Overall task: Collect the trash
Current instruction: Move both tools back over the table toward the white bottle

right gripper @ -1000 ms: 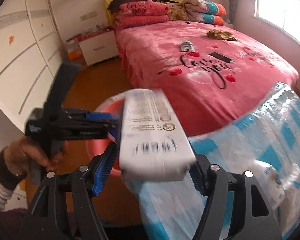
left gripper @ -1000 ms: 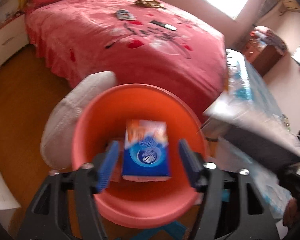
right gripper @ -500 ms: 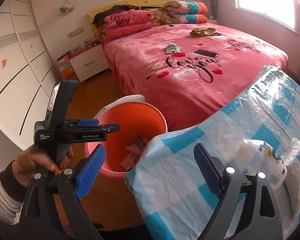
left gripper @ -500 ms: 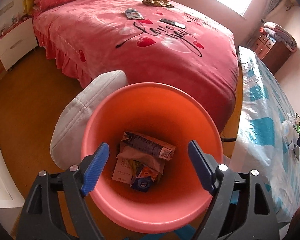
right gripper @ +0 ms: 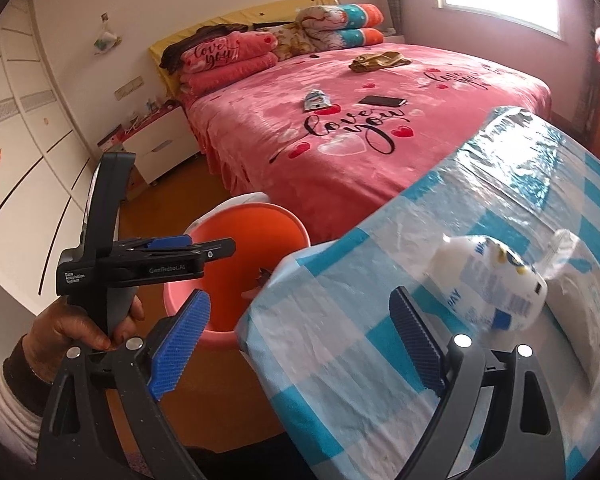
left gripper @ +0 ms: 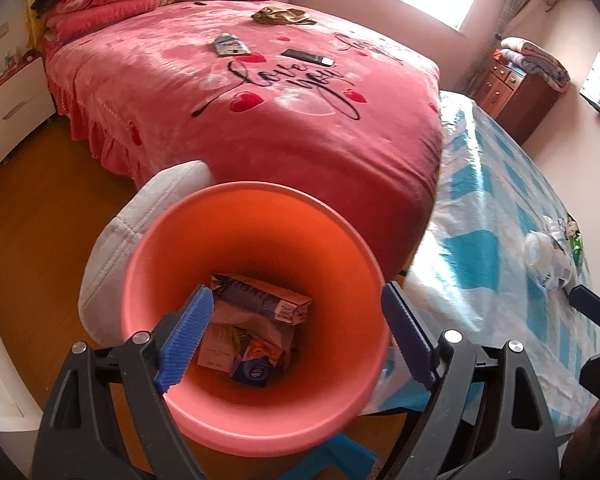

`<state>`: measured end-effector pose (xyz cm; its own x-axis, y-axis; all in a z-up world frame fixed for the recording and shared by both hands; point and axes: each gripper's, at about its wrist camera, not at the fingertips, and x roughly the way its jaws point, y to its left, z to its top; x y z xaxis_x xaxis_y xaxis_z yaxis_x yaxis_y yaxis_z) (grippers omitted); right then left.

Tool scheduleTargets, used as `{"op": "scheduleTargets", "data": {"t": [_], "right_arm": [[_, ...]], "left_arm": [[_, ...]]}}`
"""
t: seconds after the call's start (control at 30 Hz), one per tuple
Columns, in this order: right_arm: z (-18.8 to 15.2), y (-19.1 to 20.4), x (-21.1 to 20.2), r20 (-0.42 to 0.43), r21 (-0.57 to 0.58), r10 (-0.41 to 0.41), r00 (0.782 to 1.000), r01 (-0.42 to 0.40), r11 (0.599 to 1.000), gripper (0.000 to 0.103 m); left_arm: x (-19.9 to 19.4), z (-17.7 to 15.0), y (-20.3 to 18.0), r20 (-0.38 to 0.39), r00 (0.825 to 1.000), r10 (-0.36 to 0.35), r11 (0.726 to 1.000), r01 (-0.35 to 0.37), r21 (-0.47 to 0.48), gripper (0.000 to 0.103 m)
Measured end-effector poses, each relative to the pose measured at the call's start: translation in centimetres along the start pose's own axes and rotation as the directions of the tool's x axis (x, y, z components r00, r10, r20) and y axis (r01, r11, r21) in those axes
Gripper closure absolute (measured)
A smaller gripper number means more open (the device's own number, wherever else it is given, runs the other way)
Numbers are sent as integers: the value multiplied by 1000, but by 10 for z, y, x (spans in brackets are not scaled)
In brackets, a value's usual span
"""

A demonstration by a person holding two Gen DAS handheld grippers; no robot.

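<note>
An orange bin [left gripper: 252, 240] stands on the floor between the bed and the table; it also shows in the right wrist view [right gripper: 256, 228]. Inside lie several pieces of trash: a purple-and-tan carton [left gripper: 264, 298] and a blue-and-orange packet [left gripper: 256, 362]. My left gripper [left gripper: 296, 336] is open and empty above the bin mouth. My right gripper [right gripper: 300, 344] is open and empty over the table corner. A white plastic packet [right gripper: 496, 280] with blue print lies on the table ahead of it. The left gripper shows from the side [right gripper: 210, 248] over the bin.
A table with a blue-and-white checked plastic cover [right gripper: 360, 360] stands right of the bin. A pink bed [left gripper: 260, 92] behind holds a phone [left gripper: 308, 56], a small packet [left gripper: 230, 44] and a gold cloth [left gripper: 284, 16]. A white cushion [left gripper: 140, 220] leans by the bin.
Both grippers opened: the left let the blue packet fall into the bin, and the right no longer holds its white box. The right gripper then swung back toward the table.
</note>
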<state>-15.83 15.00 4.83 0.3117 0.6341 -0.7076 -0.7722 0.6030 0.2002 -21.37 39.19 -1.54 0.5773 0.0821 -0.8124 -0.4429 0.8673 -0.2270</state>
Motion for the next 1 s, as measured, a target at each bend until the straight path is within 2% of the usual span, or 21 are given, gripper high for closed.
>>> {"op": "scheduleTargets", "data": {"t": [0.67, 1.0], "right_arm": [[-30, -38, -41, 55, 162, -87, 995, 77, 984, 13], [-42, -48, -55, 83, 180, -115, 990, 99, 979, 13]], "left_arm": [[-14, -2, -72, 12, 990, -141, 979, 137, 150, 16], [-20, -4, -97, 3, 986, -164, 966, 160, 204, 16]]}}
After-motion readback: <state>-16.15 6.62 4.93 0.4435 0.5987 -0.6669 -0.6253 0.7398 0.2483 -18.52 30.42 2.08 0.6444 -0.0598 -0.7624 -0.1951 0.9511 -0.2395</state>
